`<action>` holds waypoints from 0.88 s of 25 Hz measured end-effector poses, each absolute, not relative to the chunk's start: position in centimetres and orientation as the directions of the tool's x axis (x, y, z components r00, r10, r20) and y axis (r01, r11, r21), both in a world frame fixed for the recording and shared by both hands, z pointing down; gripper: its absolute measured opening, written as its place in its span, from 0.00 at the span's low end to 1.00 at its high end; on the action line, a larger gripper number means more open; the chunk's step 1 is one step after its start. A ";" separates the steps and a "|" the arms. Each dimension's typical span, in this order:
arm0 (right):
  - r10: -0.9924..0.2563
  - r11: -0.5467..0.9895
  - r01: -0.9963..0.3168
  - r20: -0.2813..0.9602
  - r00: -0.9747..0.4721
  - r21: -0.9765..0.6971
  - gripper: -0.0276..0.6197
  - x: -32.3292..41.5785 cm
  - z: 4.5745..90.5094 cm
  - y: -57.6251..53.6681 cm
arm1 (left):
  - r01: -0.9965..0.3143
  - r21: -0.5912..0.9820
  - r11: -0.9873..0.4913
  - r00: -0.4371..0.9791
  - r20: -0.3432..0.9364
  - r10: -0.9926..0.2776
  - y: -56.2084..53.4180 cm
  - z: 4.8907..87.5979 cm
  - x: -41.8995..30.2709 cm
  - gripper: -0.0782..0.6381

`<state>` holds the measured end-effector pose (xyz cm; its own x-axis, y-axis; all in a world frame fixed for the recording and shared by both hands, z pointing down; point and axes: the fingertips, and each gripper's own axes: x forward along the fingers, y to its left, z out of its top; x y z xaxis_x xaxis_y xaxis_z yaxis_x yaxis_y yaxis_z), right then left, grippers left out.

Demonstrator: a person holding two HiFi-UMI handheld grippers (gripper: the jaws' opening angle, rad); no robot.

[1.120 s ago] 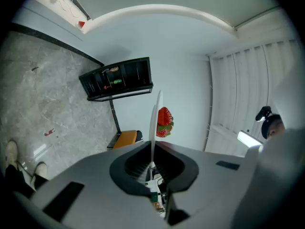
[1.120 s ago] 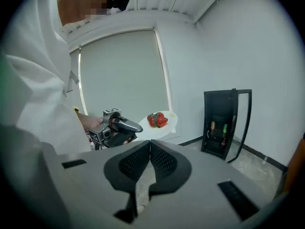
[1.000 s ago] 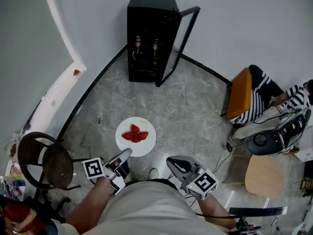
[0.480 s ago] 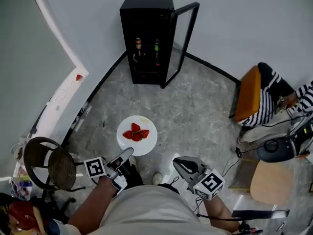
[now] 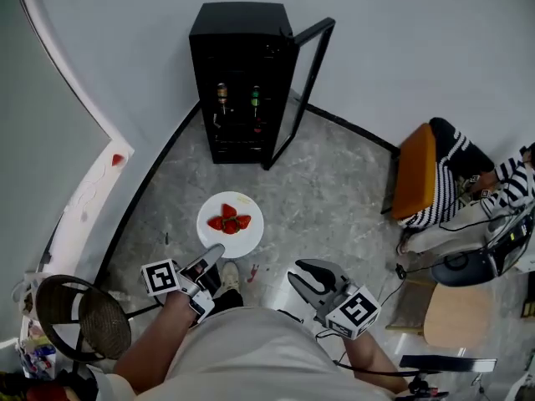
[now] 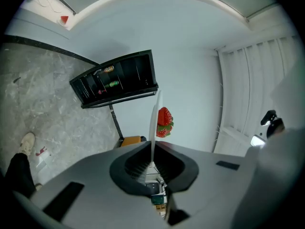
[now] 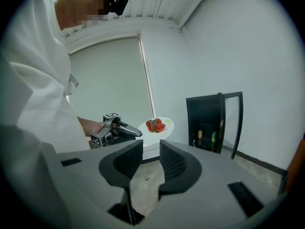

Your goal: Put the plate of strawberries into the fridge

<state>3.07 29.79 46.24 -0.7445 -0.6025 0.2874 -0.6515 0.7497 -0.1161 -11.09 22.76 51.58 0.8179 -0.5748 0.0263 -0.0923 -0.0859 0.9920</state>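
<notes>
A white plate point(image 5: 230, 225) carrying several red strawberries point(image 5: 230, 222) is held level above the stone floor. My left gripper point(image 5: 213, 257) is shut on its near rim. In the left gripper view the plate point(image 6: 154, 123) shows edge-on between the pads, with the strawberries point(image 6: 164, 122) to its right. The black fridge point(image 5: 241, 82) stands ahead against the wall, its glass door point(image 5: 305, 82) swung open to the right. My right gripper point(image 5: 308, 276) hangs to the right of the plate, open and empty. In the right gripper view I see the gripper point(image 7: 151, 149), the plate point(image 7: 157, 126) and the fridge point(image 7: 209, 123).
Two bottles point(image 5: 222, 98) point(image 5: 257, 98) stand on a fridge shelf. A wicker chair point(image 5: 79, 316) is at lower left beside a white ledge point(image 5: 84, 199). An orange chair point(image 5: 414, 170), a seated person in stripes point(image 5: 501, 182) and a wooden stool point(image 5: 451, 316) are on the right.
The person has stepped closer to the fridge, which looks larger and more central now. The plate stays in my left gripper. The wicker chair has slid back toward the lower left.
</notes>
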 end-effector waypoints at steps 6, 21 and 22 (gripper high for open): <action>-0.639 0.727 -0.682 0.286 -0.714 -0.081 0.21 -0.3 44.8 21.7 | -0.191 0.967 -0.171 0.849 0.075 -0.523 13.8 52.1 -13.5 0.14; -0.595 0.761 -0.642 0.294 -0.748 -0.094 0.21 5.0 43.8 7.2 | -0.097 0.994 -0.055 0.784 0.042 -0.619 -2.4 52.4 -9.5 0.14; -0.593 0.764 -0.638 0.291 -0.751 -0.089 0.21 5.9 43.6 6.0 | -0.106 0.993 -0.055 0.778 0.048 -0.627 -3.6 52.4 -9.1 0.14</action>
<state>5.88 6.04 43.56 -0.7508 -0.5931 0.2908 -0.6384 0.7645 -0.0891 -9.08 -3.60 52.42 0.7777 -0.6268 0.0481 -0.1061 -0.0554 0.9928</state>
